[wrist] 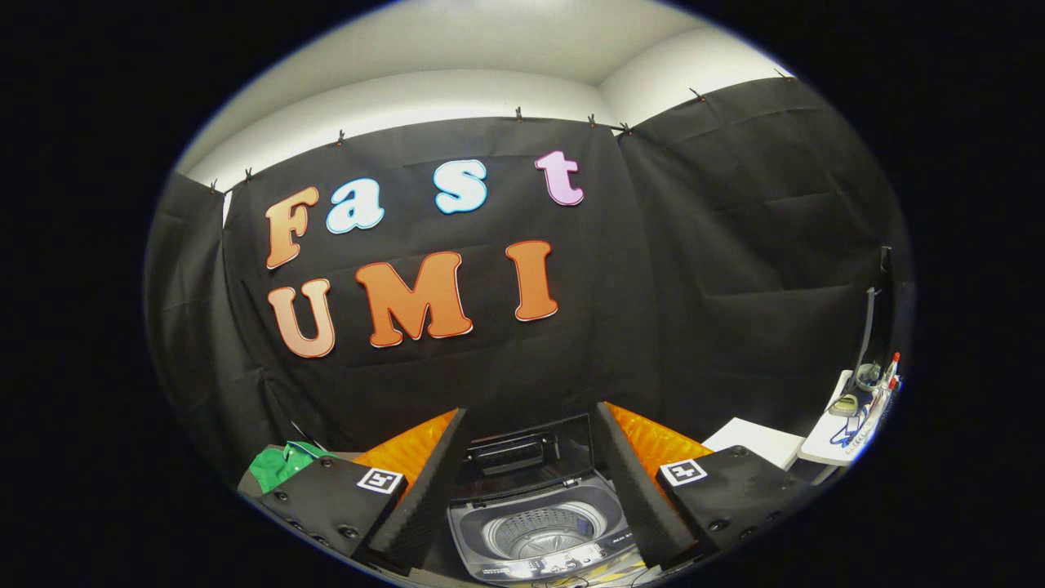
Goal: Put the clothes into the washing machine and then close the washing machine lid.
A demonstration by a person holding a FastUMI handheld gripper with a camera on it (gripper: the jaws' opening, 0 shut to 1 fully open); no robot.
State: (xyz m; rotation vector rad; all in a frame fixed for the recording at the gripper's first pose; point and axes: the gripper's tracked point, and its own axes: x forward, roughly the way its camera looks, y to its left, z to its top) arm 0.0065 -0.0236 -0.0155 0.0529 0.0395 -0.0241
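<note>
A small grey top-loading washing machine (535, 535) stands just ahead of my gripper (531, 465), framed between the two fingers. Its lid (522, 456) is raised upright at the back, and the bare metal drum (539, 531) shows inside. A green piece of clothing (282, 464) lies to the left, beyond the left finger (424, 474). The right finger (633, 474) stands well apart from the left one, so the gripper is open and holds nothing.
To the right of the machine sits a white box or board (755, 441), and further right a white shelf (849, 429) with cables and small bottles. Black cloth walls close in the booth behind and on both sides.
</note>
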